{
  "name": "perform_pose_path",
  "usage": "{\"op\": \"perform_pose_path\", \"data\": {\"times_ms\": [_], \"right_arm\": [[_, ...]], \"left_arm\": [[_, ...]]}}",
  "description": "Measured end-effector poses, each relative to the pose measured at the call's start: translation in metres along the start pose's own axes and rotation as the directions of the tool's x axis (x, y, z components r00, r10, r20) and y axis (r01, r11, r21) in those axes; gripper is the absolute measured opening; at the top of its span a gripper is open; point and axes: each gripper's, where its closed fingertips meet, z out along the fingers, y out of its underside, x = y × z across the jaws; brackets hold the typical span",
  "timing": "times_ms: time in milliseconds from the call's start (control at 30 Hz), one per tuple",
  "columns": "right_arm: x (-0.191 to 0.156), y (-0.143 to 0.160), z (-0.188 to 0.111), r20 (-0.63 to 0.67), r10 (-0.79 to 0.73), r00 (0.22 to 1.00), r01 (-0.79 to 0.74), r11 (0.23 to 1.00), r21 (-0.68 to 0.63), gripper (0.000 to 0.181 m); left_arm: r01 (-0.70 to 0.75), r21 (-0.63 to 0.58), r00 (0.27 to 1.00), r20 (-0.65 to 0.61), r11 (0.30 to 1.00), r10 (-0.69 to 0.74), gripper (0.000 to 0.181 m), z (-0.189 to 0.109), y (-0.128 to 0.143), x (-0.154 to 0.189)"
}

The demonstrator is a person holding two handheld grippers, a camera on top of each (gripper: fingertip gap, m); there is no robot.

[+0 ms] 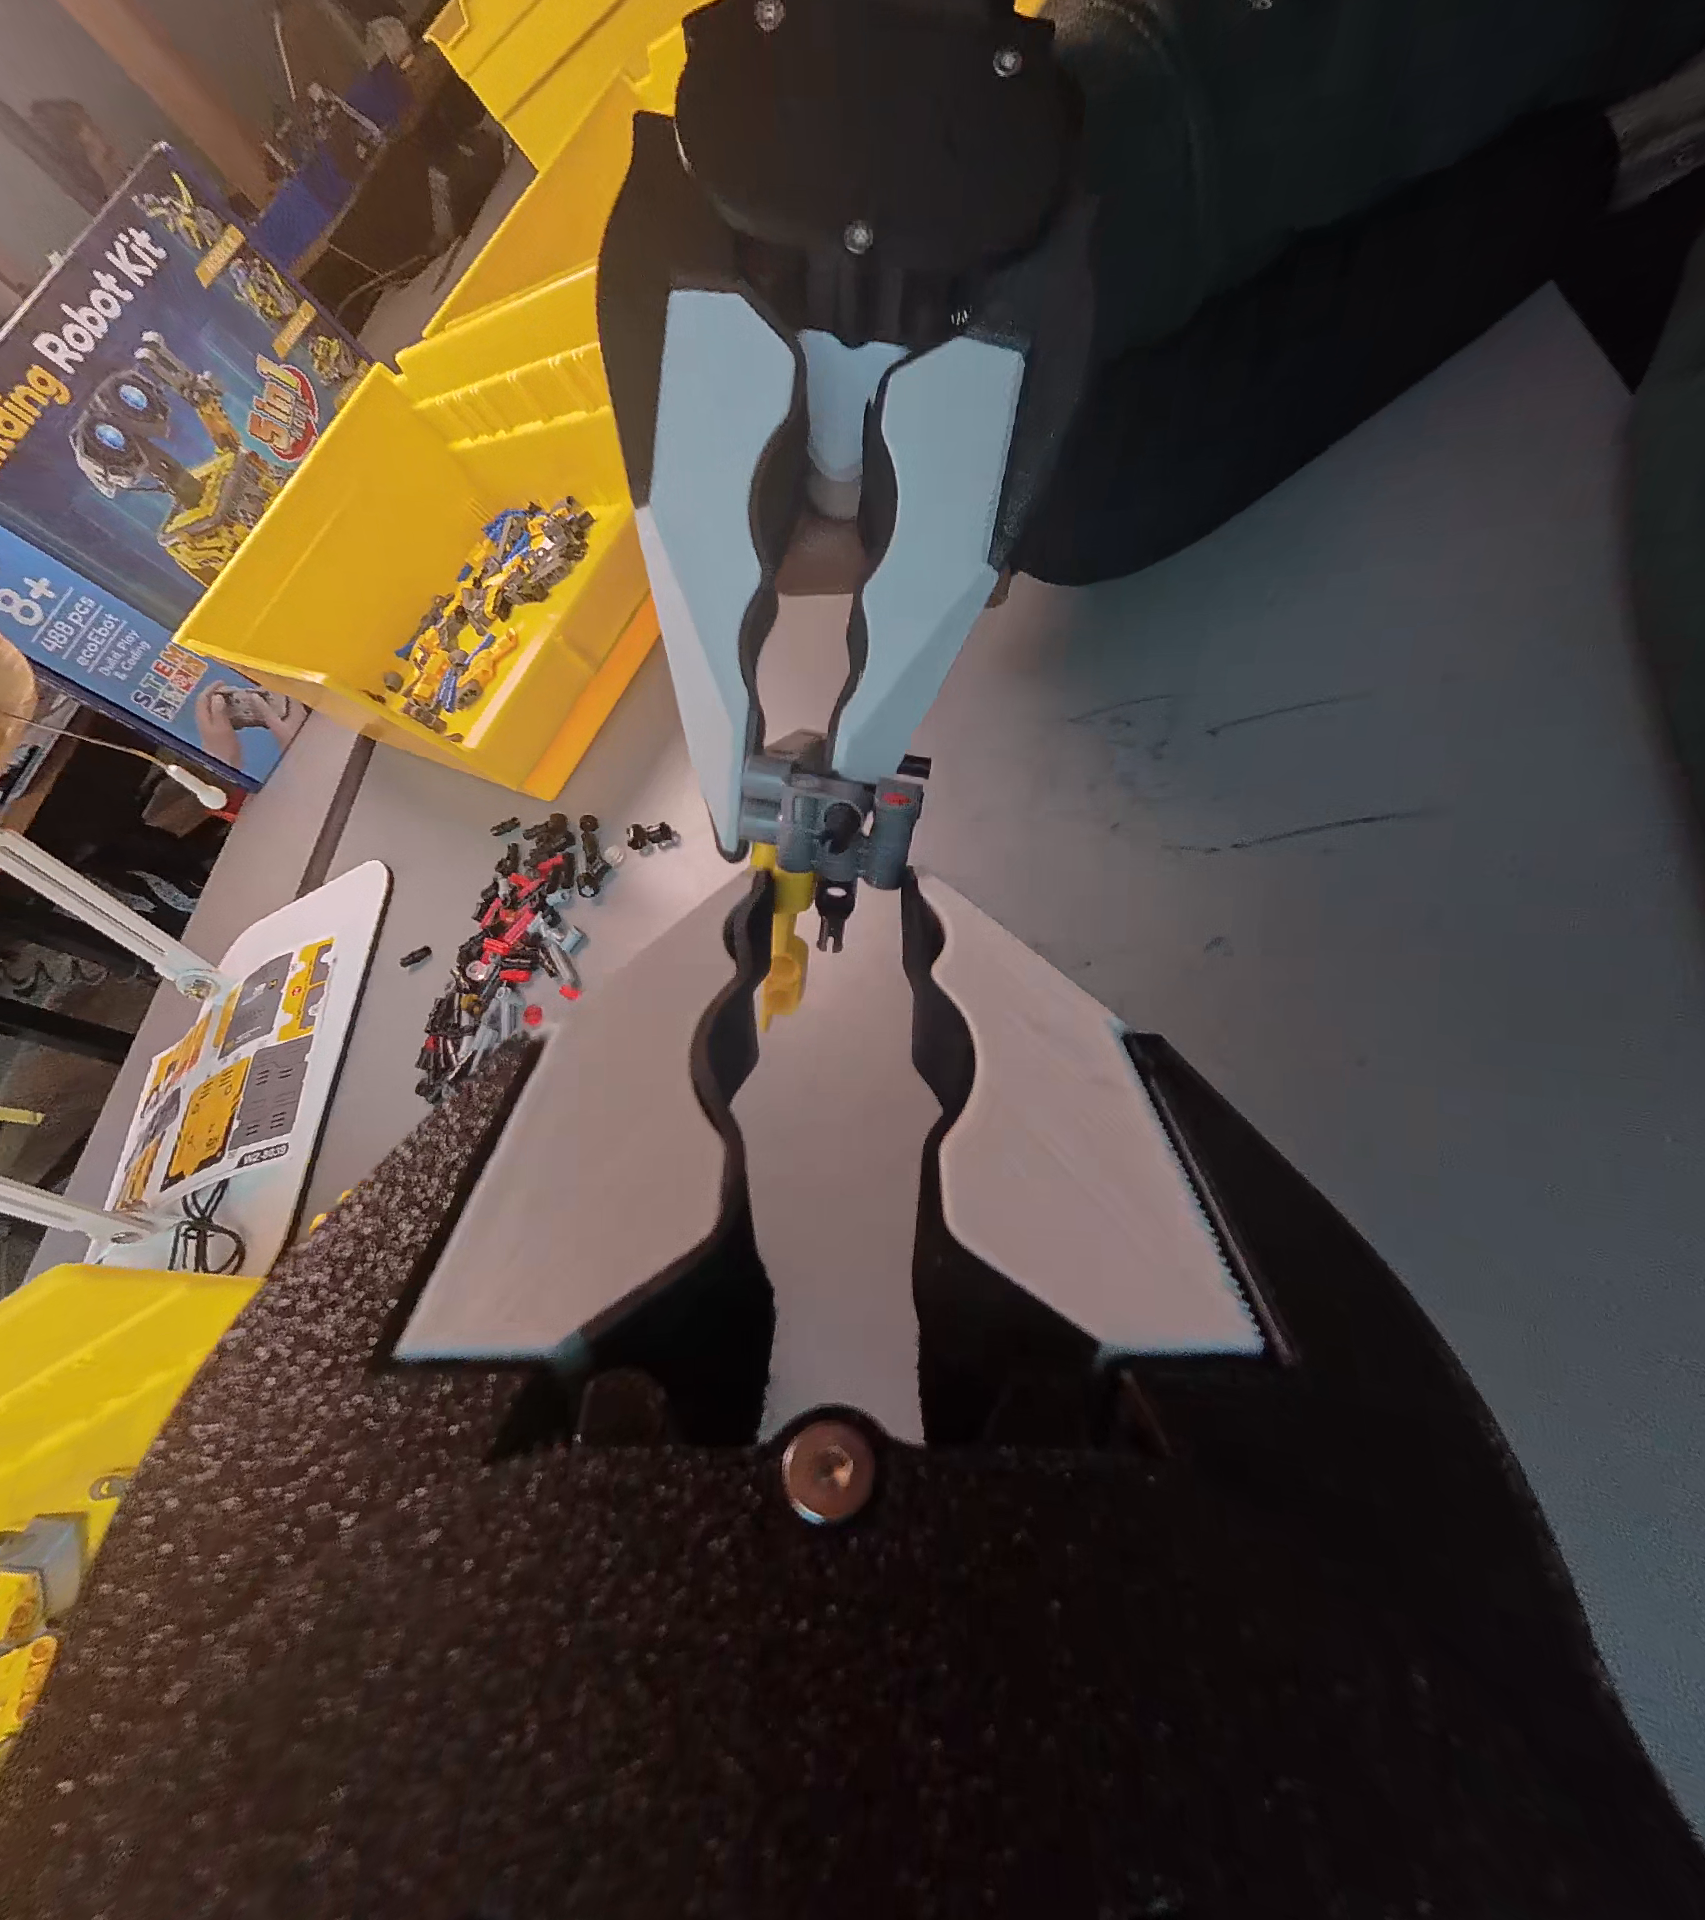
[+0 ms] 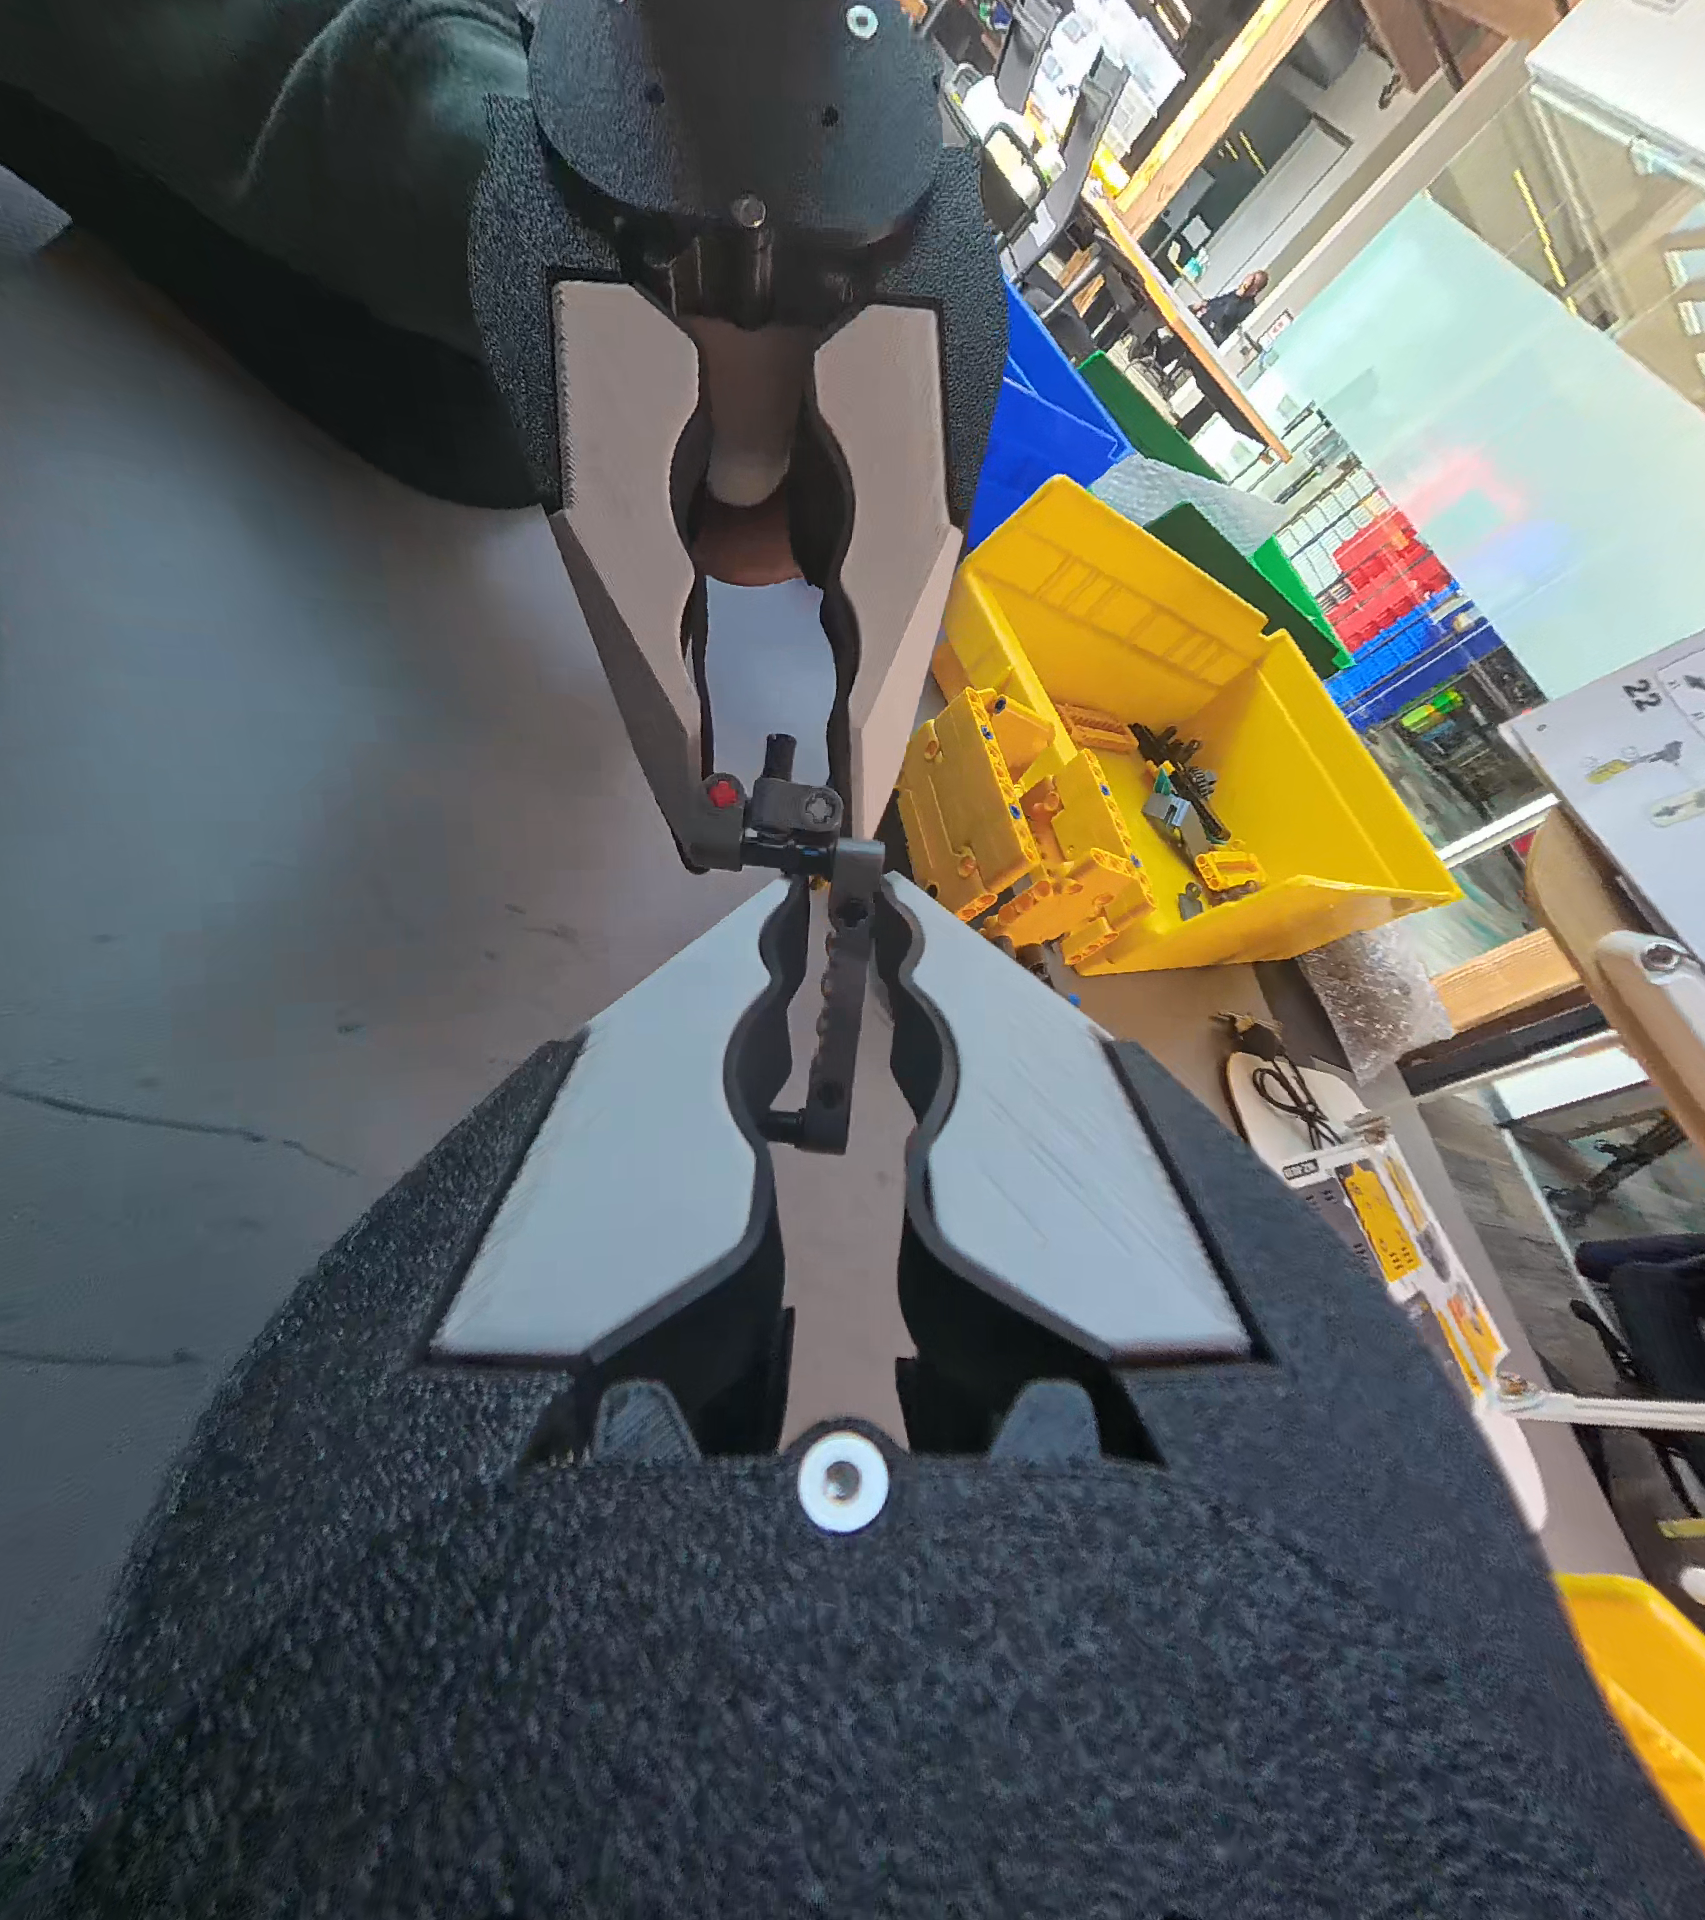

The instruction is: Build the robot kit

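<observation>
Grey block piece (image 1: 806, 821): both claws are pinching it between them.
Left claw (image 1: 827, 894): squeezing its yellow end.
Right claw (image 2: 832, 894): gripping its dark beam.

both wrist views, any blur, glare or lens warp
Left wrist view: fisheye bends the yellow plastic bins; the dark textured left gripper body sits in shadow; the small grey brick assembly is sharp. Right wrist view: glare on the glass partition; edges soft.

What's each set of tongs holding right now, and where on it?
Both grip one small grey brick assembly: right tongs on its dark holed beam, left tongs at the connector end.
</observation>
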Motion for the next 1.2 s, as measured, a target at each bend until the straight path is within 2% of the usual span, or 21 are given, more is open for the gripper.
{"op": "perform_pose_path", "data": {"times_ms": [167, 300, 433, 467, 500, 533, 933, 1067, 1200], "right_arm": [[0.006, -0.008, -0.004, -0.052, -0.070, 0.996, 0.072, 0.997, 0.022, 0.009], [0.006, -0.011, -0.005, -0.085, -0.147, 0.985, 0.149, 0.989, 0.019, 0.009], [0.004, -0.014, -0.004, -0.081, -0.164, 0.983, 0.167, 0.986, 0.024, 0.009], [0.001, -0.012, -0.002, -0.071, -0.168, 0.983, 0.170, 0.985, 0.018, 0.009], [0.001, -0.011, -0.002, -0.070, -0.165, 0.984, 0.166, 0.986, 0.010, 0.009], [0.002, -0.009, -0.001, -0.069, -0.161, 0.985, 0.161, 0.987, -0.001, 0.009], [0.006, -0.002, 0.000, -0.062, -0.111, 0.992, 0.103, 0.988, -0.119, 0.007], [0.008, 0.012, -0.001, -0.061, -0.127, 0.990, 0.113, 0.975, -0.193, 0.006], [0.010, 0.000, -0.003, -0.066, -0.096, 0.993, 0.086, 0.987, -0.138, 0.006]], "left_arm": [[-0.016, 0.053, 0.999, 0.050, 0.998, 0.013, 0.025, -0.005, -0.005, -0.005], [0.024, 0.045, 0.999, 0.030, 0.999, -0.026, 0.035, -0.004, 0.000, -0.005], [-0.034, -0.006, 0.997, 0.071, 0.999, 0.034, 0.033, 0.000, 0.006, -0.008], [-0.056, -0.017, 0.994, 0.091, 0.998, 0.058, 0.026, 0.000, 0.008, -0.010], [-0.076, -0.028, 0.991, 0.107, 0.997, 0.078, 0.017, -0.001, 0.009, -0.011], [-0.087, -0.041, 0.989, 0.115, 0.995, 0.091, 0.016, 0.000, 0.010, -0.012], [-0.271, -0.178, 0.927, 0.217, 0.946, 0.306, 0.013, 0.000, 0.015, -0.020], [-0.320, -0.236, 0.900, 0.226, 0.917, 0.372, 0.012, 0.002, 0.019, -0.022], [-0.281, -0.190, 0.919, 0.230, 0.941, 0.321, 0.012, 0.001, 0.013, -0.022]]}}
